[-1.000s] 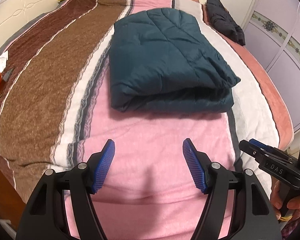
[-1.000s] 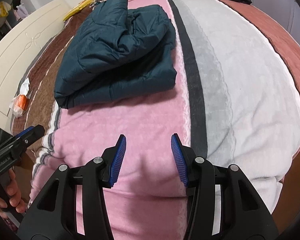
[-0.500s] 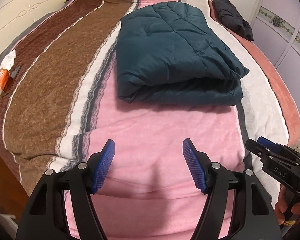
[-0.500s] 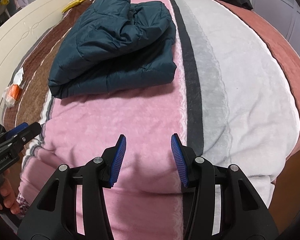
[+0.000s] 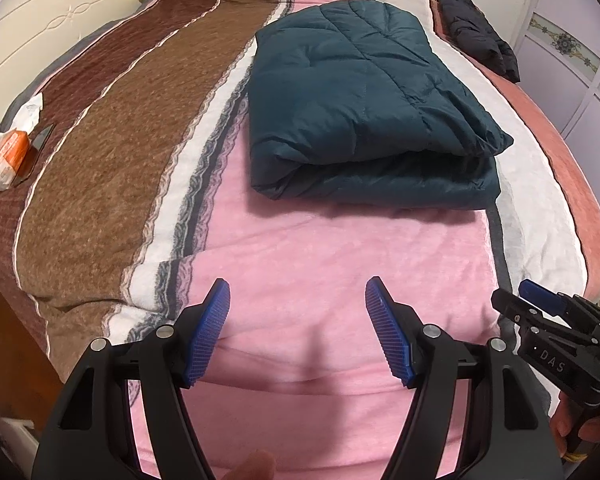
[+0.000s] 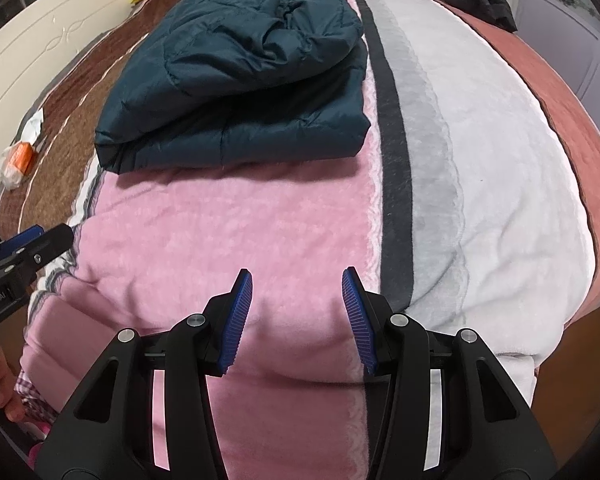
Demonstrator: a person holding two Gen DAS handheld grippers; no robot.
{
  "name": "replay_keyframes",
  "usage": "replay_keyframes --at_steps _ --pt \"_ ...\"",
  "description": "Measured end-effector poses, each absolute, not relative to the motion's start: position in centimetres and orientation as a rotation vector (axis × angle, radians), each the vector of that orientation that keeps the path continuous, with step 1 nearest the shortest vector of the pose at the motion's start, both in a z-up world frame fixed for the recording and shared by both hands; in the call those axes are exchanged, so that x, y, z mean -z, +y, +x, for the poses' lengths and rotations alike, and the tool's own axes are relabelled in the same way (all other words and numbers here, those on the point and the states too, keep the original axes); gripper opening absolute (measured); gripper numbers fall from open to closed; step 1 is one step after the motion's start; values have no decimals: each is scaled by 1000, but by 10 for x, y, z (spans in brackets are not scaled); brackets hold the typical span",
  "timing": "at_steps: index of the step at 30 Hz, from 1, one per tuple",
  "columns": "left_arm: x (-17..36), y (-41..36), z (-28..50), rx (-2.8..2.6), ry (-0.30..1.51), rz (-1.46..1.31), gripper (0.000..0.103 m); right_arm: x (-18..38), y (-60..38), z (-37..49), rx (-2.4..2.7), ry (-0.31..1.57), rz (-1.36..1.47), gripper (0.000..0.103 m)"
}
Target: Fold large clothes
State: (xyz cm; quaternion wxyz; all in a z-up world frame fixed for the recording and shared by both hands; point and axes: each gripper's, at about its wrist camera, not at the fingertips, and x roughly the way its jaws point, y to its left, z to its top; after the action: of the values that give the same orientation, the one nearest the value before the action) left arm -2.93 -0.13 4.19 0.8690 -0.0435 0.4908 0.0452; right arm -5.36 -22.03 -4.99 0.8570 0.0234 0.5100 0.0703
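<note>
Teal jacket folded on striped blanket

Dark teal quilted puffer jacket, folded into a thick, roughly rectangular bundle, lying flat on the bed, mostly over the pink stripe with one edge reaching the white band. Rounded fold facing the near end of the bed, layers stacked and slightly gaping there, upper layer puffed and creased with diagonal stitch lines across the top. Seen from the right-hand camera, upper layer rumpled and bunched toward the far corner, lower layer spread flat beneath it.
</note>
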Motion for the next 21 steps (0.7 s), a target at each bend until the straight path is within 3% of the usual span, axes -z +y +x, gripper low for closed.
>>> replay_keyframes --at_steps 21 --pt "-43 1 -29 -101 1030 -95 67 55 -216 -52 -153 1089 24 47"
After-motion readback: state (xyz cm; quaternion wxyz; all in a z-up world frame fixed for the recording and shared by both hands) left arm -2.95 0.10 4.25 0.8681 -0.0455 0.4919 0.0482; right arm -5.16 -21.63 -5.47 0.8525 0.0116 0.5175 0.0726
